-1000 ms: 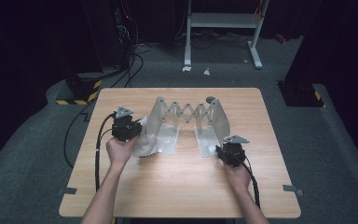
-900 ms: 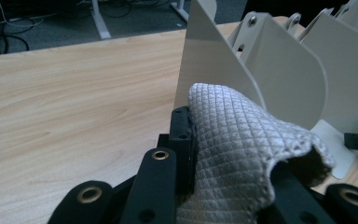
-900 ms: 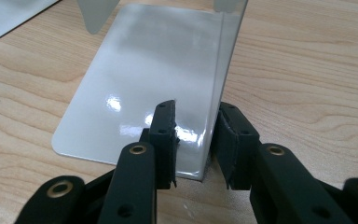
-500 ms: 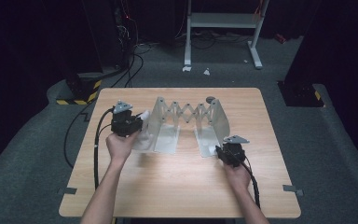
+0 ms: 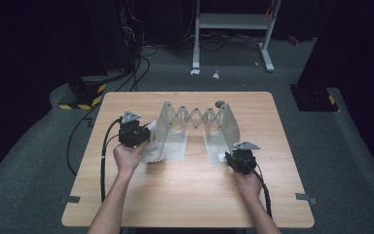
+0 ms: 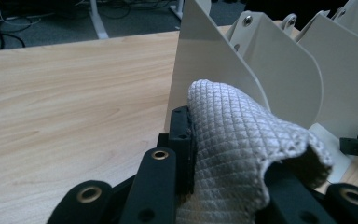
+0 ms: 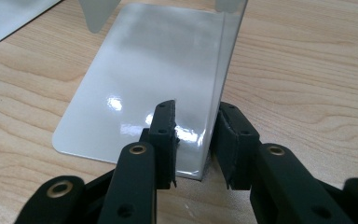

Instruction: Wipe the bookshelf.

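No readable text or signs.

light: overhead on table (image 5: 185,195), surroundings dark | glare: white plate (image 7: 135,79) | blur: near claws soft

The wooden table (image 5: 185,195) stands on grey carpet (image 5: 350,161). Beyond the table's far edge stands a white metal frame (image 5: 233,29), and black cables (image 5: 141,53) lie left of that frame. A yellow-black striped block (image 5: 85,97) sits near the table's far left corner.
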Action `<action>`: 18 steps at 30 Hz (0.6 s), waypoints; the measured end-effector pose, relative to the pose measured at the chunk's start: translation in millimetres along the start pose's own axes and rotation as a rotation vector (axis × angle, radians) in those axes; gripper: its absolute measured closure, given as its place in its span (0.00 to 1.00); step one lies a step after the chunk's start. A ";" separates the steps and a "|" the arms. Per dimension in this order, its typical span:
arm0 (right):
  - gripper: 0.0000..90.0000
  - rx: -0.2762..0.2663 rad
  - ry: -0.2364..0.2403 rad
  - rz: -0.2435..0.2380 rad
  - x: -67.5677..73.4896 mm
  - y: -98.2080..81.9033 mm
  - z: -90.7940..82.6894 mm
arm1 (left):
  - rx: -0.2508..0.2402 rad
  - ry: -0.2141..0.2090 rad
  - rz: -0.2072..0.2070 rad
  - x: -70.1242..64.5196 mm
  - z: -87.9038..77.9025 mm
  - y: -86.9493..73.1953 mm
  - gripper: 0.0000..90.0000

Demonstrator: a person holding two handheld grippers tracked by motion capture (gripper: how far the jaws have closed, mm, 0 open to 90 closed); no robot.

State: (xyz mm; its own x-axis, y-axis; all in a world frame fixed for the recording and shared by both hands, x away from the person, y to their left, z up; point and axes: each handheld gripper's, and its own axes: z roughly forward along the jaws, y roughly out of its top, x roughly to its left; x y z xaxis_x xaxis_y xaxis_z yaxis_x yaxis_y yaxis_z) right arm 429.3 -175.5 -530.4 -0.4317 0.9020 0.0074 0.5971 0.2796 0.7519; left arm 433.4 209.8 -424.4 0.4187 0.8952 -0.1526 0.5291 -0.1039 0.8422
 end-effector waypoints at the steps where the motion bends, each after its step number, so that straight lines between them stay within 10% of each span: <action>1: 0.77 0.000 0.000 0.000 0.0 0.0 0.0 | 0.001 0.001 -0.004 -0.2 1.3 -1.9 0.88; 18: 0.77 -0.001 0.005 -0.003 0.0 0.0 0.1 | 0.066 0.017 -0.021 2.7 22.5 -25.0 0.88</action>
State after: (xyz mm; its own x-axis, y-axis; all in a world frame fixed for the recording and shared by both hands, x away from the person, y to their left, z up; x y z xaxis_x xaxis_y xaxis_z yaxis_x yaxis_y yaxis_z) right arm 429.3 -175.5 -530.5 -0.4366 0.8996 0.0080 0.5950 0.2821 0.7526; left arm 437.9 205.0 -457.5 0.3946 0.9047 -0.1606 0.5852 -0.1127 0.8030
